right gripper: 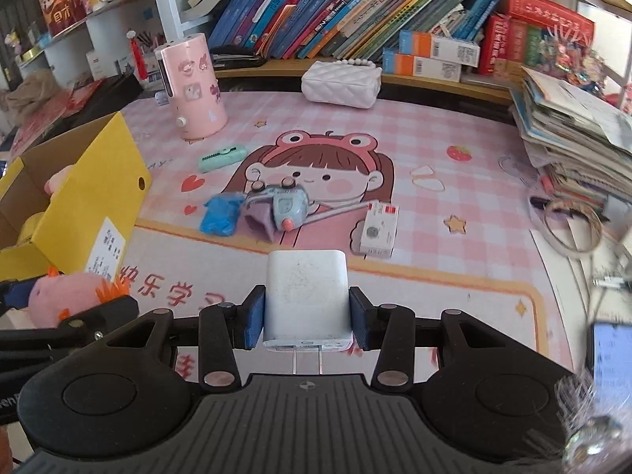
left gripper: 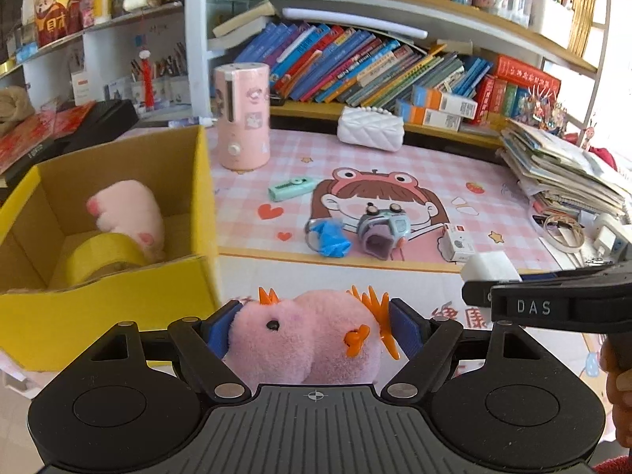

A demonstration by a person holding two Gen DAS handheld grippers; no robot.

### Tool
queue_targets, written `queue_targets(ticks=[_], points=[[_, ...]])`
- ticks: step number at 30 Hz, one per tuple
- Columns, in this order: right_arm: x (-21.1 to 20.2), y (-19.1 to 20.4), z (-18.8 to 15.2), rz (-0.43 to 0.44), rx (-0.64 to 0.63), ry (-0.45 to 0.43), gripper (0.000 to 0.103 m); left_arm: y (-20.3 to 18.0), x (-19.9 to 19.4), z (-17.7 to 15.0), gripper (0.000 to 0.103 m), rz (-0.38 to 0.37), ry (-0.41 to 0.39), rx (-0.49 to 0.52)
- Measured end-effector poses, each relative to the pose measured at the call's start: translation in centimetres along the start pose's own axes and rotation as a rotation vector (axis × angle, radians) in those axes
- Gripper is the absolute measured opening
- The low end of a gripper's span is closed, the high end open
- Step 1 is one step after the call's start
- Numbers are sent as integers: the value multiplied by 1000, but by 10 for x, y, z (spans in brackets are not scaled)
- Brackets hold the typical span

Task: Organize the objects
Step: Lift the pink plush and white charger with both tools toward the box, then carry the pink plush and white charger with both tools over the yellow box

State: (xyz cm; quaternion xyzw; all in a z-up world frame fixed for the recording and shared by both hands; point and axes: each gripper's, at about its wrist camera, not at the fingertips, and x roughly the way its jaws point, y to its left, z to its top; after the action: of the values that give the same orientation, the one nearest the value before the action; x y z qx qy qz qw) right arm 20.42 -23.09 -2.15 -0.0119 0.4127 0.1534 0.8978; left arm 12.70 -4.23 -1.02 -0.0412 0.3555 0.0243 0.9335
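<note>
My left gripper (left gripper: 314, 326) is shut on a pink plush toy (left gripper: 304, 335) with orange spikes, held above the mat beside the yellow cardboard box (left gripper: 118, 308). The box holds a pink plush paw (left gripper: 126, 213) and a yellow tape roll (left gripper: 98, 256). My right gripper (right gripper: 308, 320) is shut on a white charger plug (right gripper: 306, 296), prongs pointing back at the camera. The charger also shows in the left wrist view (left gripper: 489, 266), and the plush in the right wrist view (right gripper: 67, 296). On the mat lie a blue glove (right gripper: 221, 215), a toy camera (right gripper: 280, 205), a small white box (right gripper: 379, 229) and a mint stapler (right gripper: 221, 158).
A pink cylinder humidifier (right gripper: 193, 91) and a white quilted purse (right gripper: 339, 83) stand at the back of the pink mat (right gripper: 454, 181). A book stack (right gripper: 572, 138) and cable coil (right gripper: 568, 225) are at the right. Bookshelves (right gripper: 355, 19) run behind.
</note>
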Motion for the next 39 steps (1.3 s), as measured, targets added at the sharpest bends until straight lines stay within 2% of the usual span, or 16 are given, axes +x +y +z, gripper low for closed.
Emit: queue_targets(ticks=[5, 17, 29, 39], points=[[-12, 35, -16, 8, -19, 4, 41, 32, -23, -16, 80, 19, -5, -30], [-31, 128, -60, 86, -112, 37, 41, 100, -77, -53, 80, 79, -7, -91], [-51, 177, -94, 133, -124, 41, 41, 135, -119, -80, 80, 108, -36, -94], [-65, 207, -107, 158, -141, 18, 41, 155, -145, -91, 80, 141, -78, -107]])
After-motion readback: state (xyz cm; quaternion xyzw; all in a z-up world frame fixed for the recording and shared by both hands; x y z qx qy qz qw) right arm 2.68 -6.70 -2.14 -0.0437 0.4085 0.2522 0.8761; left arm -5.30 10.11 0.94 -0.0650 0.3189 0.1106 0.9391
